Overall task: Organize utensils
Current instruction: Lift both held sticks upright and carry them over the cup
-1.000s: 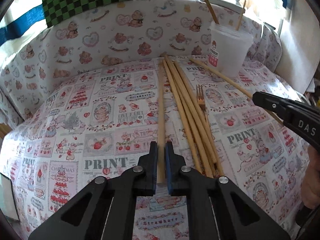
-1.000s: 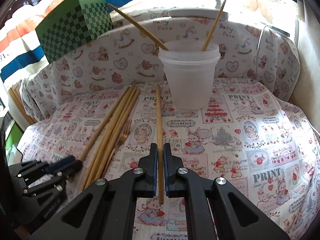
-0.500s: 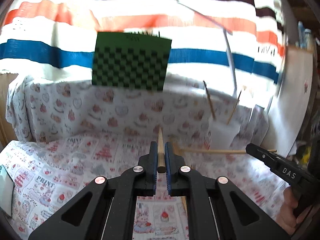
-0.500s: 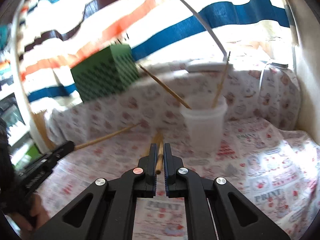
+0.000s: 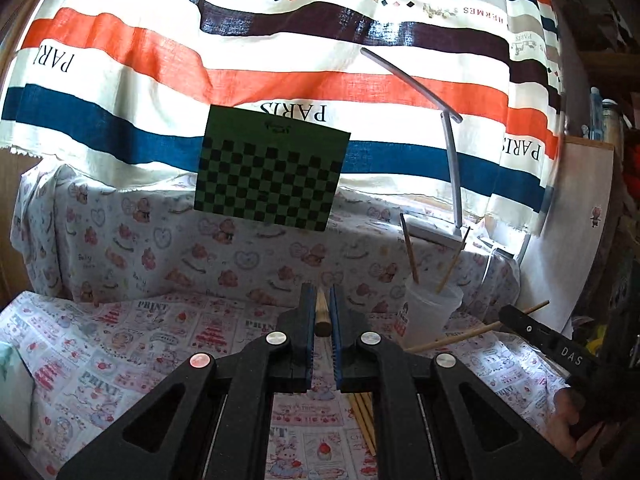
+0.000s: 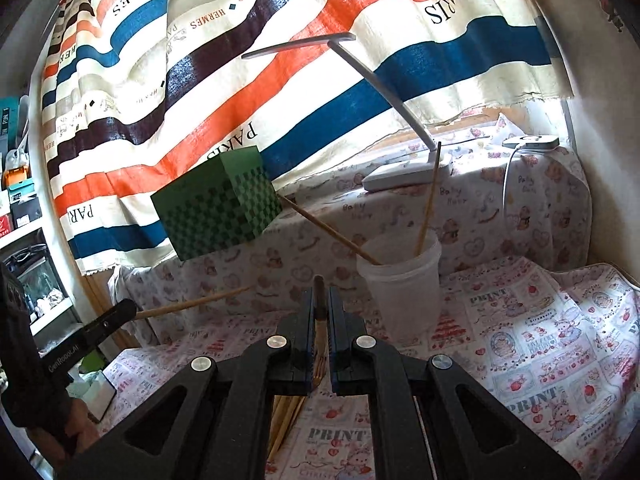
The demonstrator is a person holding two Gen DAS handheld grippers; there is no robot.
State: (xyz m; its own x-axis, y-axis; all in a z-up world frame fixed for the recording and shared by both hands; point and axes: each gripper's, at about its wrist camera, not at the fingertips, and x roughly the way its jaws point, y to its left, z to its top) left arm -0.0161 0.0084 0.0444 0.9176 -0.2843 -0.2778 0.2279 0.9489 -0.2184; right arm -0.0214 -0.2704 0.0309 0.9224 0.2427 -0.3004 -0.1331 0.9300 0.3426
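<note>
Chopsticks in both hands now, one apiece. Your left gripper [image 5: 321, 312] is clamped on a wooden chopstick [image 5: 322, 314], seen end-on between the blue pads, pointing off toward the back of the table. Your right gripper [image 6: 319, 308] is likewise clamped on its own chopstick [image 6: 319, 300], which runs forward between the jaws with its dark tip just past them. Both sticks are off the cloth.

Target looks to be the translucent plastic cup [image 6: 402, 292], standing on the printed tablecloth [image 6: 540, 352] ahead and to the right of your right gripper. Two chopsticks already lean in it, one [image 6: 332, 232] slanting far out left, one [image 6: 428, 200] nearly upright. Loose chopsticks [image 5: 362, 420] remain lying on the cloth below the left gripper; a wooden fork [image 6: 319, 372] seems to lie among them, partly hidden.

Hazards, as a judgement:
- The cup looks light. Knock its rim or the leaning sticks with a long chopstick and it could tip or slide.
- Both sticks are held near one end, so the far tips swing wide with any wrist turn; they may cross each other on approach to the same mouth.
- The desk lamp [image 6: 404, 176] sits right behind the cup; a high approach could catch its arm.
- Release too level and the stick may bridge the rim and fall out.
</note>
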